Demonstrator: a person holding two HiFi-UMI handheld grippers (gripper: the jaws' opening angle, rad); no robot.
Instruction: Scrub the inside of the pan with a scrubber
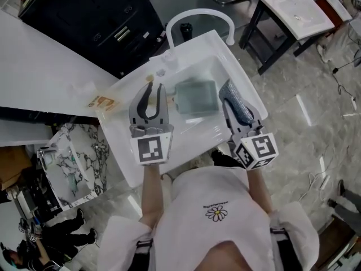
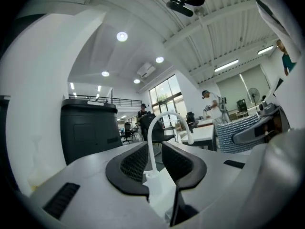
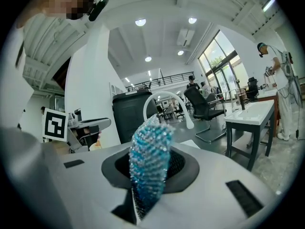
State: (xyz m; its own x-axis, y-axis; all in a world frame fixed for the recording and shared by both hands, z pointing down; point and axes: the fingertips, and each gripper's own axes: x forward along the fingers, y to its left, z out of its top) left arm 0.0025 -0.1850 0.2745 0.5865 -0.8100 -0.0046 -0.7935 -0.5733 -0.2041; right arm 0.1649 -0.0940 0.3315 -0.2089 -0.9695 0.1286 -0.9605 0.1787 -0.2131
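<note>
- Sink point(image 1: 125, 164) fills mid-frame.
- Left gripper point(image 1: 154, 90), left of centre, above the sink: jaws partly apart, empty.
- Pan point(image 1: 196, 96), centre, lies in the sink between the grippers.
- Right gripper point(image 1: 237, 109), right of centre: jaws clamped on blue scrubber point(image 1: 232, 95), just beside the pan.
</note>
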